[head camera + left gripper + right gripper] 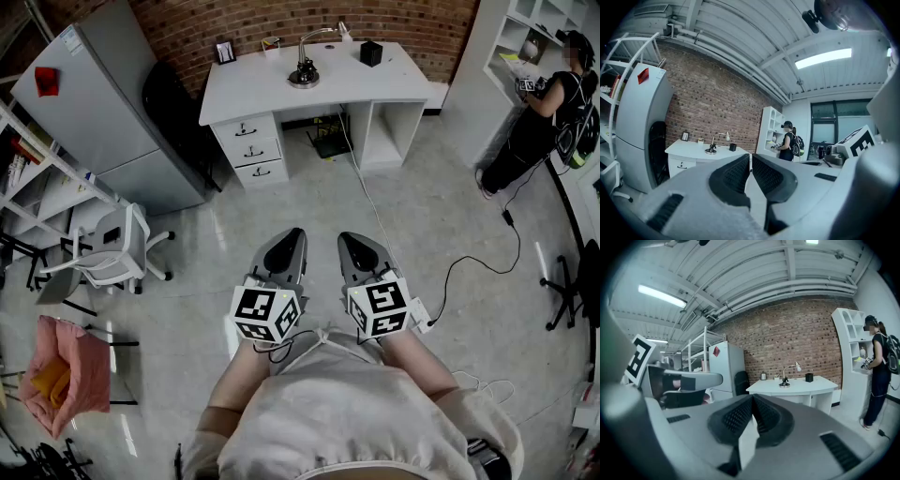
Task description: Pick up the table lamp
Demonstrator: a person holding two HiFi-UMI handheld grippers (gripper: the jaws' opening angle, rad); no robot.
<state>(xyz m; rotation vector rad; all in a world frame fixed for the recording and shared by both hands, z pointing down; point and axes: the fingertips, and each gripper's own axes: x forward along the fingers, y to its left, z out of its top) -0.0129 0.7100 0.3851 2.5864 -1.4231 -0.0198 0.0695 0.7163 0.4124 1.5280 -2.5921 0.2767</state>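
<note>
Table lamp (303, 75) stands upright on desk (253, 96), neck arching right.

At the top of the head view the lamp (304, 67) on the desk (253, 94) is so small that only its round base and bent neck can be made out. The framed picture (225, 52) and the cup (272, 43) beside it are too small to tell what they show or hold. At upper right, whatever the person (539, 122) handles at the shelf is also too small to tell. The rack (33, 178) is cut off by the left edge and a black chair (574, 281) by the right edge. At bottom centre the marker cubes of the left gripper (291, 242) and right gripper (352, 244) hide the hands holding them.
</note>
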